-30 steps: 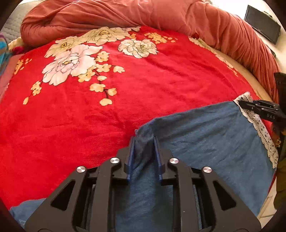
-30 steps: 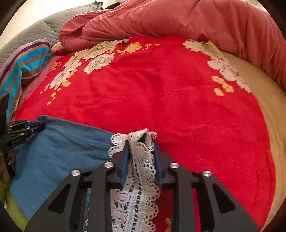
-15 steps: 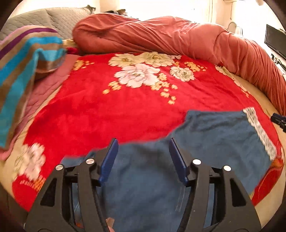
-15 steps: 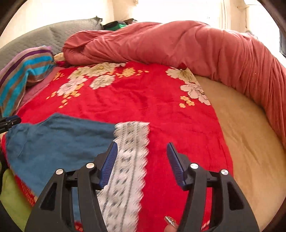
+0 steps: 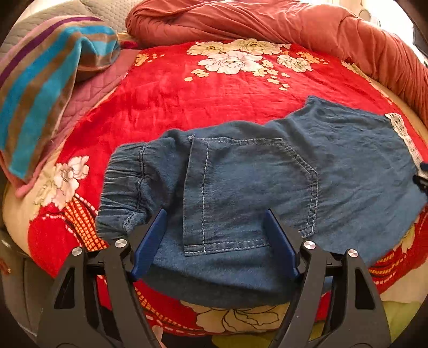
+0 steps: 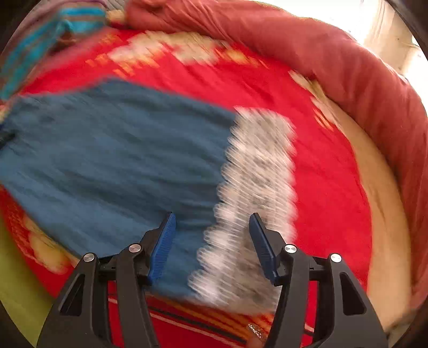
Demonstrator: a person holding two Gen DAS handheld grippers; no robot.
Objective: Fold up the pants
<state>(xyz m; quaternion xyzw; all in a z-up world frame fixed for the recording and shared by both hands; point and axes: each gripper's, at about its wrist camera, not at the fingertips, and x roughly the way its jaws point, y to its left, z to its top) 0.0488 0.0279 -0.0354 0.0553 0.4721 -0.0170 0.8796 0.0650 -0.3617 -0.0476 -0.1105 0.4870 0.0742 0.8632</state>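
Since a second ago we've let go on both sides: the left tool (image 5: 214,235) was pinching a denim fold and the right tool (image 6: 211,246) the lace hem; both are now spread wide and pulled back toward the near edge of the bed (image 5: 171,88).

Left tool: fingers well apart, holding nothing, hovering over the waist end of the pants (image 5: 267,174), with the back pocket (image 5: 248,192) framed between them (we can't tell whether the tips graze the cloth).

Right tool: also wide apart, empty, over the leg end, with the lace trim (image 6: 256,192) between and beyond the fingers. That view is heavily motion-blurred, so contact can't be read.

The pants lie flat across the red floral blanket (image 5: 165,88), elastic waistband (image 5: 123,184) on our left, lace cuff far right, near edge close to the bed's edge.

Risks, as we judge them:
- The near edge sits close to the drop-off; a low regrasp could drag the denim off the bed.
- The plush blanket may get pinched together with the pants.
- The bunched waistband could skew the next fold.
- Lace snags easily on the finger pads.

Striped towel (image 5: 45,88) and rolled duvet (image 5: 267,24) lie well clear.
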